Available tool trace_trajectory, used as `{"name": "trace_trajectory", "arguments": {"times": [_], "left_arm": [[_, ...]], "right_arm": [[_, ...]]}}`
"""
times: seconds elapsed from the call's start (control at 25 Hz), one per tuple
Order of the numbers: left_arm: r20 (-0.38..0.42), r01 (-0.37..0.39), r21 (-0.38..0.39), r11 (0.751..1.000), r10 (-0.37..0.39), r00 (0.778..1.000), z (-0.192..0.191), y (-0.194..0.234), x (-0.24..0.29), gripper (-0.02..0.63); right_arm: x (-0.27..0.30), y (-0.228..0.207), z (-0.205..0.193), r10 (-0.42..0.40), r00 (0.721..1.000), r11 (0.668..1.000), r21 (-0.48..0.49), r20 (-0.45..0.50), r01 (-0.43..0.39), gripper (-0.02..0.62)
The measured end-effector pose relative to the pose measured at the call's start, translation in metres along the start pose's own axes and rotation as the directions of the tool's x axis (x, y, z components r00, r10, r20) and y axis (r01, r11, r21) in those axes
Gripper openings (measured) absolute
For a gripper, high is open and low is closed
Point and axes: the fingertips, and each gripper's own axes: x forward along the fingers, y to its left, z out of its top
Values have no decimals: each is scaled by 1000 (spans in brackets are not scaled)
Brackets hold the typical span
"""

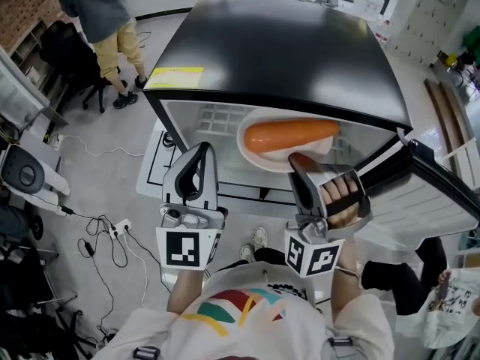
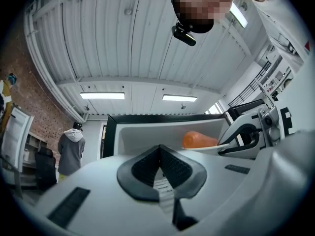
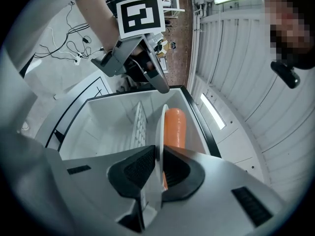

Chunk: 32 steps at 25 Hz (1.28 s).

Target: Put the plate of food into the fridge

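Note:
A white plate (image 1: 253,156) carrying a long orange piece of food (image 1: 292,135) hangs level in the open mouth of the black-topped fridge (image 1: 285,51). My right gripper (image 1: 301,162) is shut on the plate's near rim. In the right gripper view the rim (image 3: 161,127) runs edge-on between the pads of the right gripper (image 3: 158,161), with the food (image 3: 174,129) beyond. My left gripper (image 1: 201,153) stands to the plate's left, in front of the fridge, shut and empty. The left gripper view shows its closed jaws (image 2: 160,154) and the food (image 2: 199,139) to the right.
The fridge door (image 1: 427,193) stands open at the right. A white wire shelf (image 3: 139,124) lies inside the fridge. A person in a grey hoodie (image 1: 105,21) stands at the far left. Cables and a power strip (image 1: 112,231) lie on the floor at the left.

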Motion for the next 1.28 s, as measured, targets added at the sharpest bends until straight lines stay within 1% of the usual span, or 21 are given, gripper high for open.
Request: {"name": "trace_trajectory", "arguments": {"times": [0.16, 0.36, 0.56, 0.84, 1.28], "left_arm": [[-20, 12, -7, 1000, -12, 1000, -11, -7, 21, 6], [-57, 7, -21, 1000, -9, 998, -27, -14, 42, 6], [-45, 19, -22, 1000, -20, 999, -27, -23, 58, 6], [-59, 28, -37, 999, -30, 998, -35, -29, 65, 6], [-78, 34, -45, 998, -37, 996, -42, -31, 68, 6]], "right_arm": [[9, 3, -10, 23, 1000, 999, 29, -14, -22, 35], [23, 6, -20, 37, 999, 998, 48, -14, -36, 35], [39, 8, -25, 93, 996, 993, 77, -2, -93, 37], [54, 19, -33, 167, 986, 983, 74, -11, -166, 37], [62, 30, -41, 226, 973, 972, 72, -54, -222, 40]]}}
